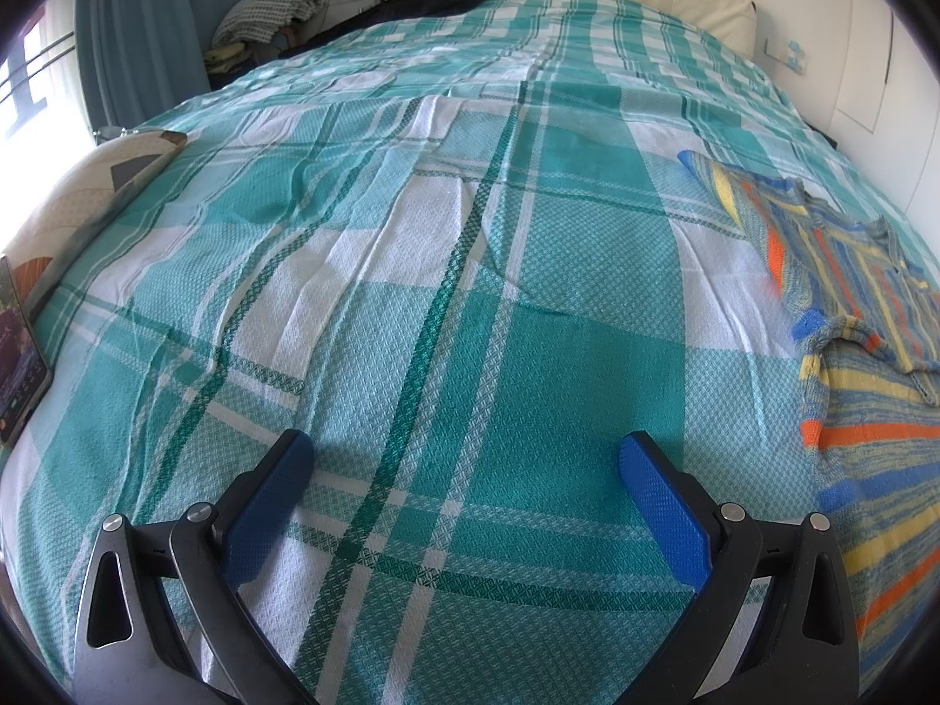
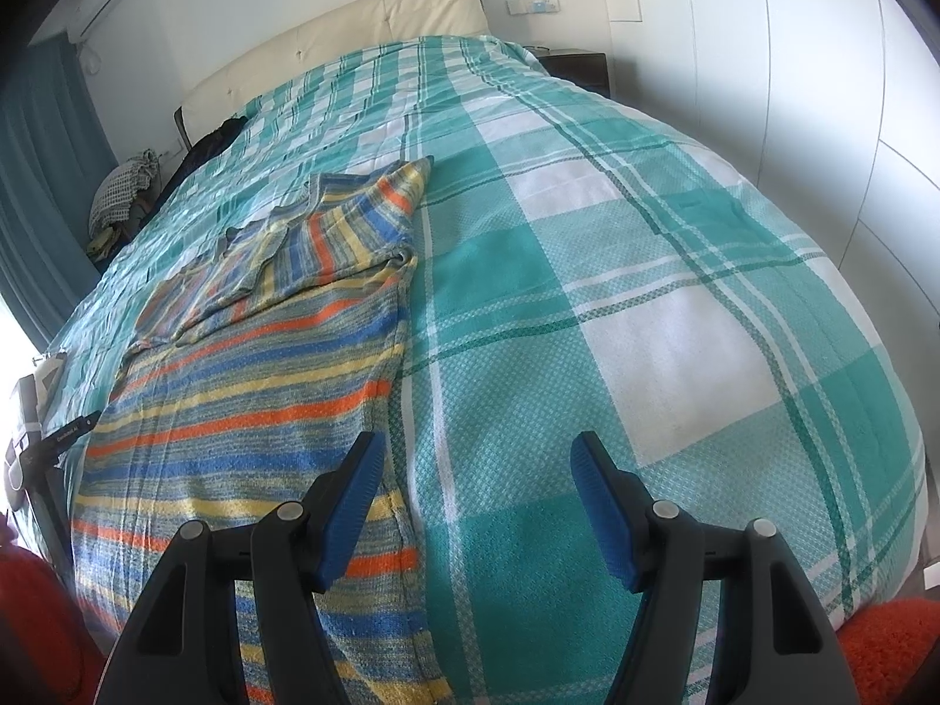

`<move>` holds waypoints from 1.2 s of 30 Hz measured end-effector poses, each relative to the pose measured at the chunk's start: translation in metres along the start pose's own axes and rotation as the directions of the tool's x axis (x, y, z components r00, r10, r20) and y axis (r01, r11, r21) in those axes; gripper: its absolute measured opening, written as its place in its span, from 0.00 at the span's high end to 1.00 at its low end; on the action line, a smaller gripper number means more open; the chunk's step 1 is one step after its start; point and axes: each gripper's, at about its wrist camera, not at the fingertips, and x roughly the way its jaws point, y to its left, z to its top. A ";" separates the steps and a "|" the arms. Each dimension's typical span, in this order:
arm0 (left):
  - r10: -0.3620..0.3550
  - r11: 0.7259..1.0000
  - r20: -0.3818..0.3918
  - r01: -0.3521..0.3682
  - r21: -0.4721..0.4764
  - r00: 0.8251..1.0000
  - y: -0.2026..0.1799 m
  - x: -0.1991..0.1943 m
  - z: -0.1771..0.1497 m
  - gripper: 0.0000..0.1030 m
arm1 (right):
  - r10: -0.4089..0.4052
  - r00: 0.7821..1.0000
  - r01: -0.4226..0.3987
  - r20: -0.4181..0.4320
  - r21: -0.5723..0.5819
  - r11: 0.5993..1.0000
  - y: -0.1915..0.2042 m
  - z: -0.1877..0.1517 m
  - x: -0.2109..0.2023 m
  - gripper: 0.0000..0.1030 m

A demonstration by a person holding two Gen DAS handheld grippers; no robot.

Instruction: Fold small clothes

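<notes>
Plaid bedspread (image 1: 470,294); striped sweater (image 2: 247,364) cut off at frame bottom.

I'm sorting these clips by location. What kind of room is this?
Most likely a home bedroom. A wide bed with a teal checked bedspread fills the view, a padded cream headboard stands behind it, and a striped sweater lies spread on the bedspread.

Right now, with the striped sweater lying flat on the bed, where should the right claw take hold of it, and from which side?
Grip the striped sweater at its straight side edge near the hem, coming from the bare bedspread side. That edge lies flat and free just beside the open right claw, so one finger could probably slide under it. The open left claw hovers over bedspread only.
</notes>
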 end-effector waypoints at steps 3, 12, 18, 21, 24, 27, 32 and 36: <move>0.000 1.000 0.000 0.000 0.000 1.000 0.000 0.000 0.000 0.00 | -0.003 1.000 0.003 0.000 -0.018 1.000 0.004 -0.001 0.000 0.36; 0.000 1.000 -0.003 0.000 0.001 1.000 0.000 0.000 0.000 0.00 | -0.019 1.000 0.019 -0.009 -0.010 1.000 0.001 -0.002 0.004 0.36; -0.007 1.000 -0.003 0.007 -0.004 1.000 0.000 0.003 0.003 0.00 | -0.012 1.000 0.012 0.005 0.026 1.000 -0.007 0.000 -0.001 0.36; 0.003 1.000 -0.031 -0.003 0.002 1.000 -0.002 0.002 0.004 0.00 | -0.003 1.000 0.003 0.000 0.055 0.999 -0.013 0.001 0.001 0.36; -0.009 1.000 -0.096 0.010 0.011 0.995 -0.002 0.000 0.006 0.00 | 0.010 1.000 -0.009 -0.012 0.077 0.997 -0.017 0.002 0.006 0.36; -0.071 0.996 -0.113 0.065 -0.055 0.991 0.006 -0.025 -0.004 0.02 | 0.027 1.000 -0.026 -0.011 0.086 0.996 -0.018 0.004 0.003 0.36; -0.263 0.963 -0.285 0.269 -0.018 0.922 -0.006 -0.089 -0.047 0.02 | 0.166 0.982 -0.156 -0.086 0.107 0.982 -0.028 0.018 -0.013 0.36; -0.278 0.939 -0.450 0.339 0.059 0.849 -0.030 -0.116 -0.106 0.02 | 0.215 0.913 -0.218 -0.346 0.030 0.976 -0.022 0.016 -0.020 0.36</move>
